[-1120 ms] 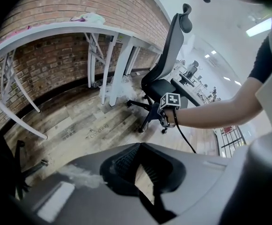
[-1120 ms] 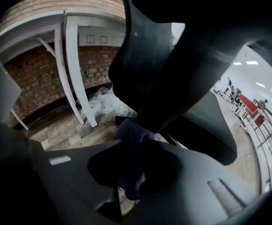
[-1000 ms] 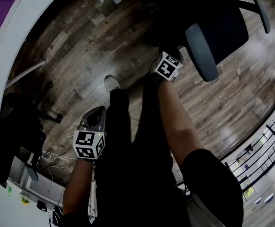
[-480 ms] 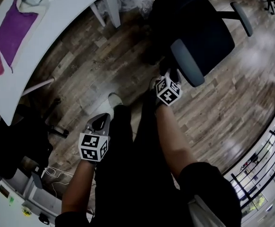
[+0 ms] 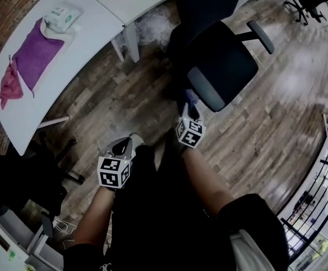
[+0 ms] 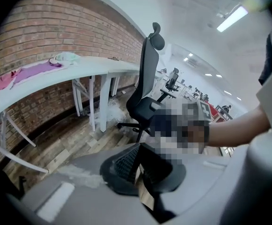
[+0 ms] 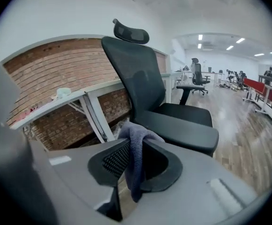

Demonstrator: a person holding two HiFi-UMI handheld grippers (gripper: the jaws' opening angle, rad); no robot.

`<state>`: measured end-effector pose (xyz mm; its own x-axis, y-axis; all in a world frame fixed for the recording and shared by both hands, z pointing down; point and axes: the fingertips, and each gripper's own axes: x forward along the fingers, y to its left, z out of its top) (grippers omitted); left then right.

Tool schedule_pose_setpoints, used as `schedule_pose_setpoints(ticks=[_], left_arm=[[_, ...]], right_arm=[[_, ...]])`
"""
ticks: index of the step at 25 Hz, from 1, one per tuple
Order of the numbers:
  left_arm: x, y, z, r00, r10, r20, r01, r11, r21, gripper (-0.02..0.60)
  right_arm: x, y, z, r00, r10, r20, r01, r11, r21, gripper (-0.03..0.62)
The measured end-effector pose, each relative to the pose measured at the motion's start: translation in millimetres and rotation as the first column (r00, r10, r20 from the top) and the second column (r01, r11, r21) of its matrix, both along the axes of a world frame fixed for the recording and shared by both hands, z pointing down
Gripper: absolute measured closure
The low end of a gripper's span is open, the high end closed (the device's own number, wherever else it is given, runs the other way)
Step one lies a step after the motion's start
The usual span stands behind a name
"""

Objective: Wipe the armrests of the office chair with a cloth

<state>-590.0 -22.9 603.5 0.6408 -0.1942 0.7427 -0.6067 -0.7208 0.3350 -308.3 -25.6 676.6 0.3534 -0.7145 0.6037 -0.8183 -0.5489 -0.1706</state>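
**Head view.** The right gripper [image 5: 189, 102] holds a grey-blue cloth [image 5: 191, 96] just beside the near end of the near armrest [image 5: 206, 88] of the office chair [image 5: 227, 66]. I cannot tell from here whether they touch. The left gripper [image 5: 120, 146] hangs low by the person's leg, well away from the chair.

Change over the last second: the view has swung up. The chair now sits higher in the picture, and the white desk [image 5: 90, 35] has come into sight with a purple cloth [image 5: 35, 54], a pink cloth [image 5: 9, 87] and a packet [image 5: 61, 17] on it. The right gripper sat alongside the armrest pad then and is now at its near tip. My reading is that the wipe of this armrest is either about to begin or has just ended. The far armrest [image 5: 261, 36] has nothing near it.

**Left gripper view.** The jaws are together with nothing between them. The chair stands ahead beside the desk.

**Right gripper view.** The jaws are clamped on the cloth, and a fold bulges above the pads. The near armrest pad lies directly ahead and slightly beyond the fold, with no visible contact.

**Writing.** No brand or label on the chair can be read. The packet's green print is too small to make out. The gripper cubes carry only black-and-white square markers.
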Motion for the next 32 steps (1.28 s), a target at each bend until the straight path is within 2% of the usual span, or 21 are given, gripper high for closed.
schedule_pose_setpoints(ticks=[4,8,17,23,28,32], left_arm=[[15.2,-29.5,-25.1,0.999,-0.011,-0.052,0.014,0.998,0.061,0.577],[31.8,-57.3,-51.1,0.995,-0.005,-0.099,0.017,0.993,0.120,0.577],[80.4,-102.2,-101.7,0.976,0.042,-0.214,0.001,0.981,0.194,0.577],[107.9,-86.2,-123.0,0.964,0.123,-0.237,-0.072,0.975,0.212,0.577],[123.0,-55.9,-128.3,0.965,0.132,-0.227,-0.082,0.973,0.216,0.577],[146.0,-38.3,-124.7,0.975,0.103,-0.199,-0.058,0.974,0.219,0.577]], right_arm=[[-11.9,1.7,-50.5,0.992,-0.108,-0.062,0.109,0.994,0.020,0.525],[-17.1,-6.9,-104.3,0.978,-0.170,-0.125,0.179,0.982,0.068,0.525],[-15.0,-3.6,-202.8,0.960,-0.177,-0.218,0.218,0.959,0.180,0.524],[-9.4,33.8,-226.1,0.964,-0.168,-0.207,0.213,0.952,0.218,0.523],[5.0,59.0,-226.2,0.969,-0.171,-0.179,0.213,0.946,0.246,0.523],[20.7,77.6,-226.2,0.949,-0.257,-0.181,0.296,0.924,0.243,0.523]])
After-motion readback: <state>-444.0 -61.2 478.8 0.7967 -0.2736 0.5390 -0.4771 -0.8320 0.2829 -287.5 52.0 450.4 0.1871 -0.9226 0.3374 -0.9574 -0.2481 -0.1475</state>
